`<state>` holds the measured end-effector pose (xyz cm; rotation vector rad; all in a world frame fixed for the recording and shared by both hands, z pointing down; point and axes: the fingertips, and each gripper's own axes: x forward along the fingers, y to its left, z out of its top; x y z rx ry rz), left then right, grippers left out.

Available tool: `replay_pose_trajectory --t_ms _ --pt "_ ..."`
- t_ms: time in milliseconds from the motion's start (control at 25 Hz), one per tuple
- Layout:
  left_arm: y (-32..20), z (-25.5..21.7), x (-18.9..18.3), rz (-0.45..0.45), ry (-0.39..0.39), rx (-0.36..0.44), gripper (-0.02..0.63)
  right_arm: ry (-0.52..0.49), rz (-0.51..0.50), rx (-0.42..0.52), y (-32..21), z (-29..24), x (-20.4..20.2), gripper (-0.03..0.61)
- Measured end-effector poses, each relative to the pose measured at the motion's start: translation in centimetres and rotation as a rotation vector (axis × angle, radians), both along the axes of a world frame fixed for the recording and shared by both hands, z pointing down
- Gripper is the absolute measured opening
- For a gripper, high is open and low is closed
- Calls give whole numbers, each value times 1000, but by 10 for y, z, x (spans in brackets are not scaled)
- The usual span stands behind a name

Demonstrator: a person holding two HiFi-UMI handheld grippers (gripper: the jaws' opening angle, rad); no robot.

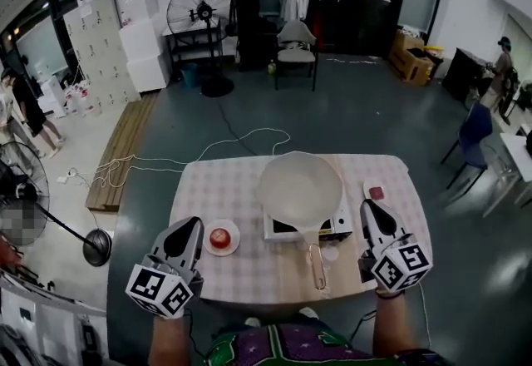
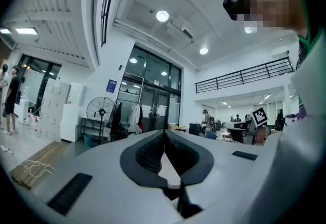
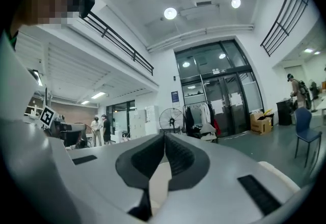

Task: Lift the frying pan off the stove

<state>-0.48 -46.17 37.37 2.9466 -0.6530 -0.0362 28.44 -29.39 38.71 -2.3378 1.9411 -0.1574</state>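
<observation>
A pale frying pan [image 1: 299,187] sits on a small white stove [image 1: 278,229] in the middle of the checked table [image 1: 241,273]. Its handle [image 1: 317,266] points toward me at the near edge. My left gripper [image 1: 194,225] hovers over the table's near left side, well left of the pan, jaws shut and empty. My right gripper [image 1: 366,206] is just right of the stove, apart from the pan, also shut with nothing in it. Both gripper views look up and out across the room: the left gripper [image 2: 164,134] and right gripper [image 3: 164,137] show closed pads and no pan.
A small white plate [image 1: 222,238] holding something red lies between the left gripper and the stove. A white square with a red item [image 1: 376,192] sits at the table's right. Beyond the table are a chair [image 1: 296,44], a standing fan [image 1: 201,15] and cables on the floor.
</observation>
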Motion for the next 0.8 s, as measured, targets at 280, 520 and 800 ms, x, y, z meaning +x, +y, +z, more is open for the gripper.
replay_pose_trajectory --t_ms 280,520,800 --pt "-17 20 3 141 -5 5 23 -16 83 -47 2 29 -33 195" --pt "-20 34 12 223 2 1 23 12 139 -46 0 34 -46 450" --pt "-14 36 10 277 30 -20 23 34 132 -108 -8 36 -63 587"
